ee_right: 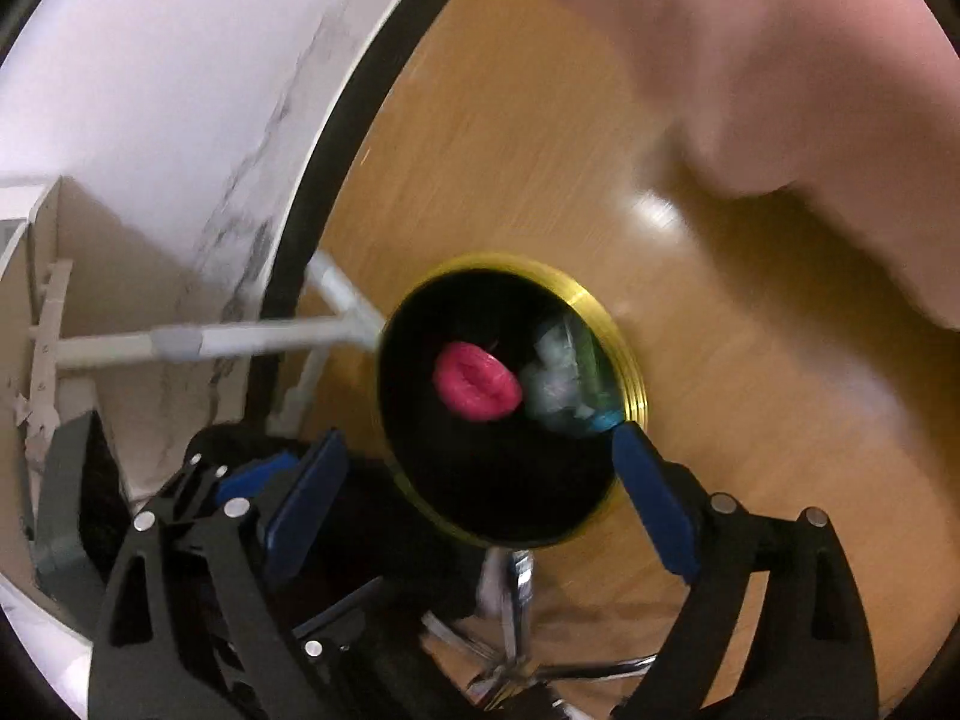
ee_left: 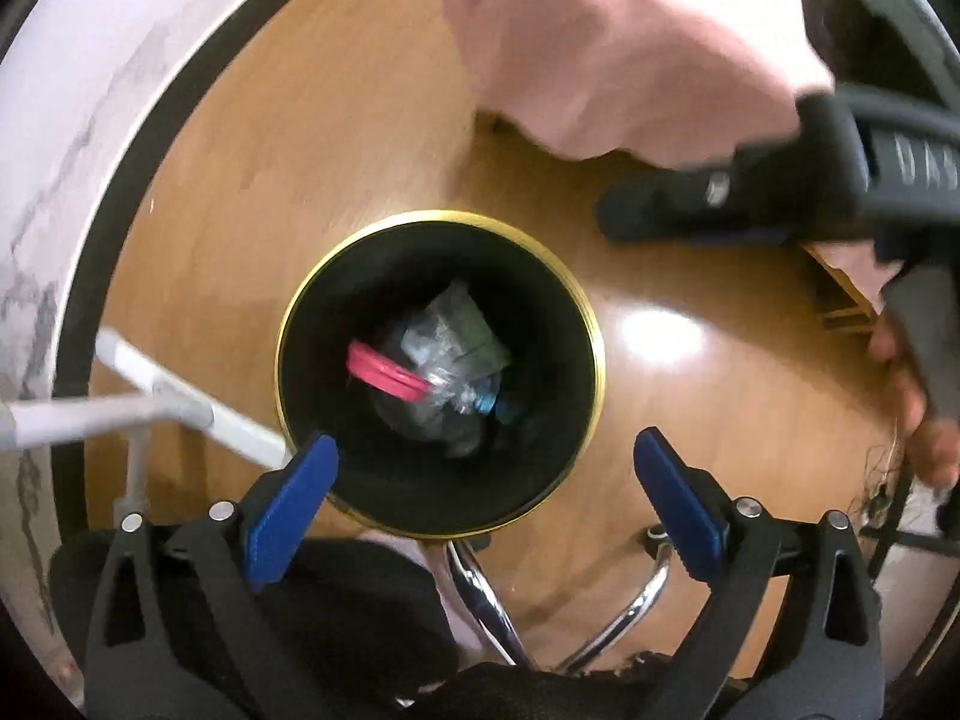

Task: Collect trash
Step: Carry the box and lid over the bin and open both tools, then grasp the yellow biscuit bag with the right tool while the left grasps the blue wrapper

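Observation:
A black bin with a gold rim (ee_left: 444, 216) stands on the wooden floor, seen straight down in the left wrist view. Inside it lie a pink ring-shaped item (ee_left: 387, 378), crumpled clear plastic (ee_left: 447, 342) and a blue cap (ee_left: 486, 402). My left gripper (ee_left: 483, 459) hangs open over the bin's near rim with nothing between its blue pads. My right gripper (ee_right: 480, 444) is open and empty too, above the same bin (ee_right: 630, 372), where the pink item (ee_right: 477, 387) and the plastic (ee_right: 558, 384) show. The right gripper (ee_left: 630, 216) also appears beyond the bin, held by a hand.
A white marbled tabletop with a black edge (ee_left: 72, 138) curves along the left, with white frame bars (ee_left: 180, 402) beneath it beside the bin. A chrome chair base (ee_left: 492, 606) lies just in front of the bin. A pink sleeve (ee_left: 600, 42) hangs overhead.

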